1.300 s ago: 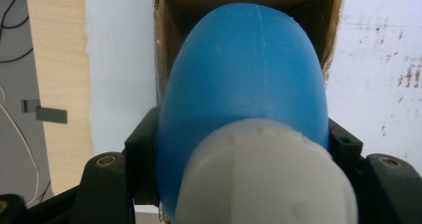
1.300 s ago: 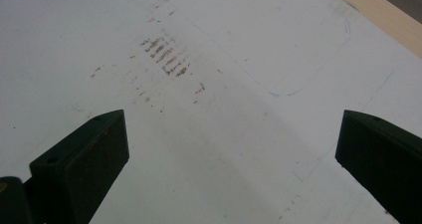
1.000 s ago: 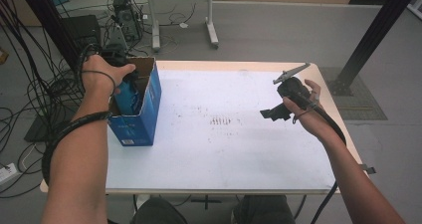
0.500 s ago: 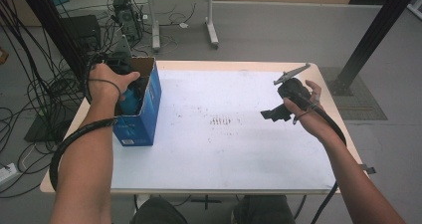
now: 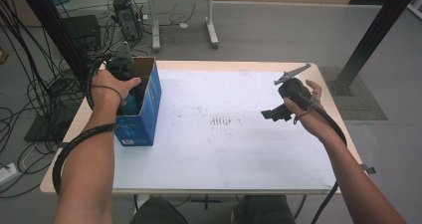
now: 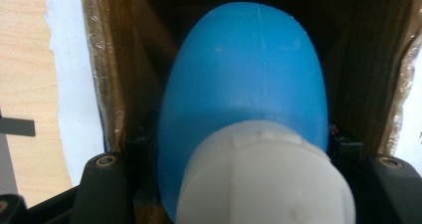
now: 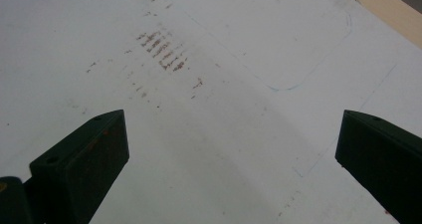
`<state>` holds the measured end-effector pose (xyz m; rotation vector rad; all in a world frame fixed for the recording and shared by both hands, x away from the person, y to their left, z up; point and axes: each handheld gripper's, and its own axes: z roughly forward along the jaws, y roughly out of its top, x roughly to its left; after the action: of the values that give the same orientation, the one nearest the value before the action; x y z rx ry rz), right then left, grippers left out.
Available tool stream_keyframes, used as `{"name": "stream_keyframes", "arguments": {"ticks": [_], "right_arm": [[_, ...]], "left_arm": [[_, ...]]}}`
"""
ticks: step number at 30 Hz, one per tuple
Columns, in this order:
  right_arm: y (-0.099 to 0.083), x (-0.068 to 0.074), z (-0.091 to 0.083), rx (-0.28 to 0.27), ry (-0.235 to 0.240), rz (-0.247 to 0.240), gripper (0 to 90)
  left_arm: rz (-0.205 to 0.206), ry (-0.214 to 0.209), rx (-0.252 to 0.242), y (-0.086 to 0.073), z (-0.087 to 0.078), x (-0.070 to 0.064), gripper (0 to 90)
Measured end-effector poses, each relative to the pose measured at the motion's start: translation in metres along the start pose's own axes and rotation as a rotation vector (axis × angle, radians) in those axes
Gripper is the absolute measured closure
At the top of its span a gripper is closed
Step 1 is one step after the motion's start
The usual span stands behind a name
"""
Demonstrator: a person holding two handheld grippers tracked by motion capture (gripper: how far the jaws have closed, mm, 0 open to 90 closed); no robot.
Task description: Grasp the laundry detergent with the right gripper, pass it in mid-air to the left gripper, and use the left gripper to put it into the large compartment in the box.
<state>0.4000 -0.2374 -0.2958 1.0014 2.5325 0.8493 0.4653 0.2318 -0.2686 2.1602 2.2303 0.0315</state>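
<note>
Inside the open blue cardboard box (image 5: 142,115) at the left end of the counter (image 5: 224,154), the left gripper (image 6: 239,149) reaches down from above, its jaws pinching a blue rounded plastic bottle with a white cap (image 6: 244,84). In the left gripper view the bottle sits squarely between the two black jaws, its cap nearest the camera and its blue body pointing deeper into the box's brown inner walls. In the high view the left hand (image 5: 112,84) covers the box opening. Well apart from it, over the counter's right side, the right hand (image 5: 303,112) holds the right gripper (image 5: 272,114) in the air, jaws spread wide with nothing between them. Ahead of those jaws, in the right gripper view, lies the white counter sheet (image 7: 224,109), marked with a patch of small brown scuff lines (image 7: 161,50) and faint pen outlines.
</note>
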Motion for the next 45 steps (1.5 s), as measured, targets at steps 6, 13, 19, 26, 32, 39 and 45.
{"name": "stream_keyframes", "arguments": {"ticks": [6,13,19,26,32,39,45], "right_arm": [[0.0002,-0.0009,-0.0003,0.003,-0.003,0.000,0.2],[0.0018,0.0011,0.0003,0.002,-0.001,-0.005,0.2],[0.0041,0.0027,-0.0011,-0.004,-0.002,-0.010,0.2],[0.0040,0.0012,-0.0025,-0.001,-0.012,-0.010,0.2],[0.0053,0.0020,-0.0035,-0.005,-0.014,-0.015,0.2],[0.0064,0.0034,-0.0026,-0.005,-0.013,-0.017,0.2],[0.0072,0.0037,-0.0018,-0.003,-0.012,-0.018,0.1]], "left_arm": [[-0.006,-0.010,-0.002,-0.0016,0.0025,0.0026,36.6],[-0.007,-0.016,-0.006,-0.0048,0.0037,0.0043,36.5],[-0.006,-0.015,-0.009,-0.0055,0.0039,0.0040,36.4],[-0.007,-0.013,-0.009,-0.0055,0.0043,0.0038,36.3],[-0.006,-0.010,-0.009,-0.0055,0.0044,0.0033,36.2],[-0.008,-0.013,-0.010,-0.0059,0.0045,0.0043,36.1],[-0.009,-0.016,-0.014,-0.0058,0.0047,0.0049,36.1]]}}
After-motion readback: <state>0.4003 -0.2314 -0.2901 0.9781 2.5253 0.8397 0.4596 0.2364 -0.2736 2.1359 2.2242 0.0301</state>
